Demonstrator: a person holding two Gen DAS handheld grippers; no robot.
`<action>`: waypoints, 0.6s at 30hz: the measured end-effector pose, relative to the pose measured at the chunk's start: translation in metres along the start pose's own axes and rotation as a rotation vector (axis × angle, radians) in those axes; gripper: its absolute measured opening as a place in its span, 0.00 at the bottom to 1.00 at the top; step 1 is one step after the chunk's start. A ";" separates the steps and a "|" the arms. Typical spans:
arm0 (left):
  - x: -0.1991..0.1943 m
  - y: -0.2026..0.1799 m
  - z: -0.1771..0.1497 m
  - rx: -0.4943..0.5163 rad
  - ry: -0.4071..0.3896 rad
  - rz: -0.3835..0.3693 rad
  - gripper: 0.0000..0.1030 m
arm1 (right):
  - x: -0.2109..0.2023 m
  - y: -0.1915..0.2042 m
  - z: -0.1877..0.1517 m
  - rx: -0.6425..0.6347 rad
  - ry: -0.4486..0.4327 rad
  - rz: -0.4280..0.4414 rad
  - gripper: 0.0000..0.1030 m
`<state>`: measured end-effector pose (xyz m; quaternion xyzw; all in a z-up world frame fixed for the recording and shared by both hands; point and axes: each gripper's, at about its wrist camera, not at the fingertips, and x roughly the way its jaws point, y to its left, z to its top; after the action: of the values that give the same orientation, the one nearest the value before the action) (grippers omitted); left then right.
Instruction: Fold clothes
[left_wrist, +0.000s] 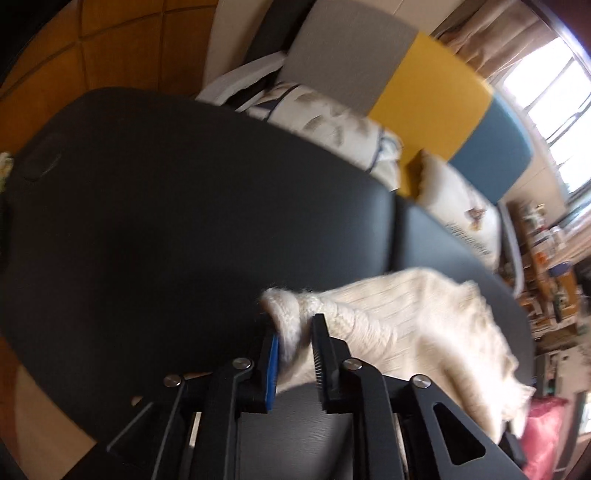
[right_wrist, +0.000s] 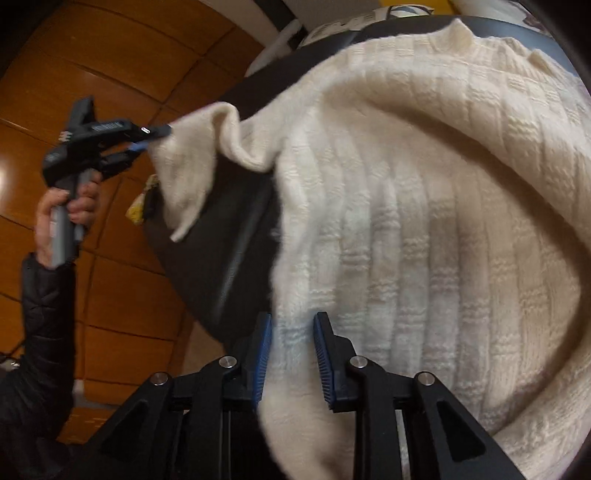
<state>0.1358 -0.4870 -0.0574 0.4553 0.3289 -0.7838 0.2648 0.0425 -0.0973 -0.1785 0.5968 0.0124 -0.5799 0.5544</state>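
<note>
Two grippers hold one cream knit sweater (left_wrist: 406, 317) between them. From the left wrist we see our left gripper (left_wrist: 295, 350), its black fingers with a blue pad clamped on a thick, fuzzy fold of the ribbed wool; the rest trails to the right, blurred, over a dark, smooth, rounded table (left_wrist: 166, 203). Most of that tabletop lies bare to the left of the sweater and beyond it. Past its far edge sit printed cushions (left_wrist: 332, 122), a grey, yellow and blue panel (left_wrist: 424, 85), a bright window (left_wrist: 554, 103) and cluttered shelves (left_wrist: 546, 266); something pink (left_wrist: 546, 432) lies low at the right. From the right wrist, our right gripper (right_wrist: 291, 358) has its blue ribbed pads set on the sweater's edge (right_wrist: 424, 221), a soft waffle-and-rib knit that bulges upward and fills most of the view, hiding the table but for a dark strip (right_wrist: 236, 236). At the left a hand (right_wrist: 62, 218) in a black quilted sleeve (right_wrist: 40, 314) holds the left gripper (right_wrist: 155, 138) raised, pinching a drooping corner of the sweater, with orange-brown wood flooring (right_wrist: 129, 55) behind.
</note>
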 end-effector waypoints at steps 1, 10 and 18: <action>0.000 0.006 -0.006 0.002 0.003 0.016 0.18 | -0.012 0.004 0.001 -0.027 -0.019 0.008 0.24; -0.046 0.015 -0.064 0.093 -0.135 0.048 0.22 | -0.159 -0.055 0.028 -0.085 -0.289 -0.446 0.26; -0.004 -0.077 -0.156 0.283 0.107 -0.336 0.28 | -0.145 -0.149 0.080 0.004 -0.135 -0.650 0.26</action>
<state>0.1674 -0.3189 -0.0902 0.4678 0.3003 -0.8299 0.0460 -0.1567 -0.0032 -0.1496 0.5231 0.1643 -0.7646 0.3387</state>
